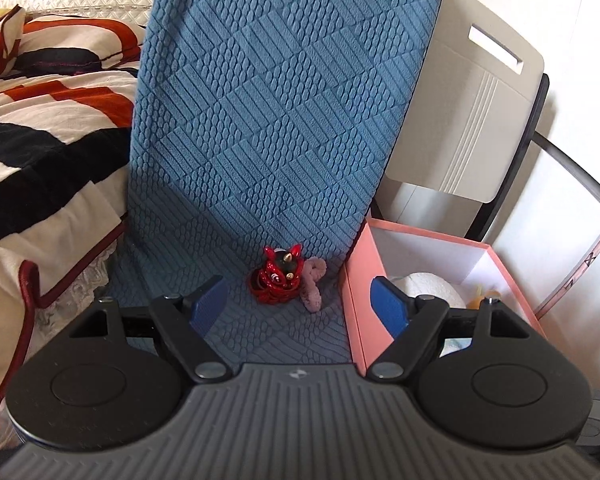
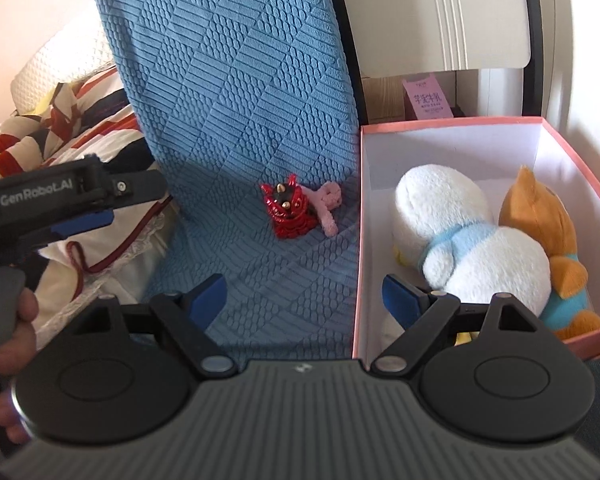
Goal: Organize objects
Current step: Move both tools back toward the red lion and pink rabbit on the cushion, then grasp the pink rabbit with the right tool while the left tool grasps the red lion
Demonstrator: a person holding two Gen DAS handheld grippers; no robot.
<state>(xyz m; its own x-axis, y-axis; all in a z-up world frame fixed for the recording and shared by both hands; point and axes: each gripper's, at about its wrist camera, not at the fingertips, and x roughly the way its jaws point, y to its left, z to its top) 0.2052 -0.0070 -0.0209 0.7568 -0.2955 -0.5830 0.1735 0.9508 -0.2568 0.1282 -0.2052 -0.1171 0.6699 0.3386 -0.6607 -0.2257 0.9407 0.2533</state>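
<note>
A small red lion figure (image 1: 277,281) (image 2: 287,213) and a pink fuzzy toy (image 1: 313,284) (image 2: 327,205) lie together on the blue textured chair seat (image 1: 284,332) (image 2: 260,280). A pink box (image 1: 358,292) (image 2: 359,240) stands right of them, holding a white plush (image 2: 472,240) (image 1: 428,290) and an orange plush (image 2: 548,232). My left gripper (image 1: 298,304) is open and empty, a short way in front of the red figure. It shows at the left edge of the right wrist view (image 2: 88,216). My right gripper (image 2: 306,300) is open and empty, straddling the box's left wall.
A bed with a red, black and white blanket (image 1: 40,128) (image 2: 52,140) lies left of the chair. The blue chair back (image 1: 292,92) (image 2: 236,60) rises behind the toys. A beige folding chair (image 1: 468,120) stands behind the box, with a pink card (image 2: 426,98) near it.
</note>
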